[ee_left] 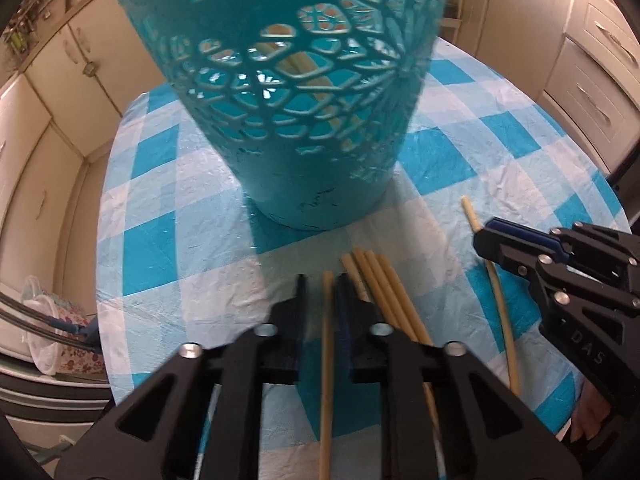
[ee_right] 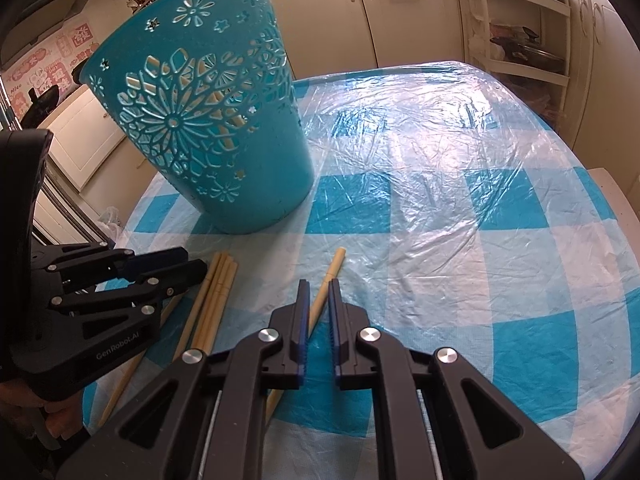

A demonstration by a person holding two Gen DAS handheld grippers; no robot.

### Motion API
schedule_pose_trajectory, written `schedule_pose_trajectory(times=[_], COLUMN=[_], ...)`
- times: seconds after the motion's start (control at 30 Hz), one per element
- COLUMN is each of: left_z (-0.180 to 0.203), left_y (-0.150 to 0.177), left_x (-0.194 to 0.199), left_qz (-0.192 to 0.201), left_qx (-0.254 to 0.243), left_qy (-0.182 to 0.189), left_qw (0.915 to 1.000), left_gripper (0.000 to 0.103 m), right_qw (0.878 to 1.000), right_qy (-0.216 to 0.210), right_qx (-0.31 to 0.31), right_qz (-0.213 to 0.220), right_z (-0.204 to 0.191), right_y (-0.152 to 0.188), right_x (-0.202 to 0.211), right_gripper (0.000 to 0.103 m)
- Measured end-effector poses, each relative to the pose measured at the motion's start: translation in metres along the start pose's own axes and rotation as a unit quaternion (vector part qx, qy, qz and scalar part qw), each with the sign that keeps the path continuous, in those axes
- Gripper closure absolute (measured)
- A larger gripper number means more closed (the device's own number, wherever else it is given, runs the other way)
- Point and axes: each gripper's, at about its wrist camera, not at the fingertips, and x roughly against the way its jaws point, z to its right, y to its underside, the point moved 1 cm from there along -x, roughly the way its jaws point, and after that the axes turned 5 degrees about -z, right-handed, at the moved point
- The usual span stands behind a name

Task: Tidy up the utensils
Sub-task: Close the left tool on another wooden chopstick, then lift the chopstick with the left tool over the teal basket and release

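A teal cut-out basket [ee_left: 320, 140] [ee_right: 208, 128] stands on the table, and pale chopsticks show through its holes. Several loose chopsticks [ee_left: 380, 288] [ee_right: 216, 292] lie side by side in front of it. My left gripper [ee_left: 322, 280] points down at the table and is shut on one chopstick [ee_left: 327, 360], just left of that bundle. My right gripper [ee_right: 319, 284] is shut on another chopstick [ee_right: 338, 258], whose far end sticks out toward the basket. Each gripper shows in the other's view, the right gripper [ee_left: 484, 232] at right and the left gripper [ee_right: 196, 260] at left.
The table wears a blue-and-white checked cloth [ee_right: 440, 208] under crinkled plastic film. Cream cabinets [ee_left: 72, 92] surround it. A shelf rack [ee_right: 520, 40] stands at the back right. A plastic bag [ee_left: 44, 332] sits off the table's left edge.
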Motion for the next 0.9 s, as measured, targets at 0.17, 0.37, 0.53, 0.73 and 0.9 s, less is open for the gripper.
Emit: schedule_pose_trajectory(times=[0.17, 0.37, 0.53, 0.73, 0.9], left_z=[0.014, 0.011, 0.005, -0.005, -0.016], left_y=[0.007, 0.018, 0.024, 0.022, 0.011], left_x=[0.008, 0.041, 0.083, 0.140, 0.196], left_qz=[-0.001, 0.027, 0.080, 0.164, 0.250], left_qx=[-0.034, -0.019, -0.001, 0.029, 0.059], left_qy=[-0.015, -0.024, -0.001, 0.044, 0.099], left_qw=[0.9993, 0.9992, 0.9968, 0.9850, 0.9615], left_gripper=[0.098, 0.098, 0.098, 0.098, 0.098], right_qw=[1.000, 1.000, 1.000, 1.000, 1.000], right_qy=[-0.005, -0.006, -0.001, -0.005, -0.005], right_qx=[-0.002, 0.007, 0.018, 0.015, 0.016], right_qz=[0.001, 0.001, 0.002, 0.003, 0.003], right_z=[0.003, 0.002, -0.003, -0.003, -0.002], right_y=[-0.001, 0.000, 0.001, 0.001, 0.002], right_x=[0.001, 0.001, 0.001, 0.002, 0.003], right_gripper=[0.093, 0.087, 0.084, 0.084, 0.084])
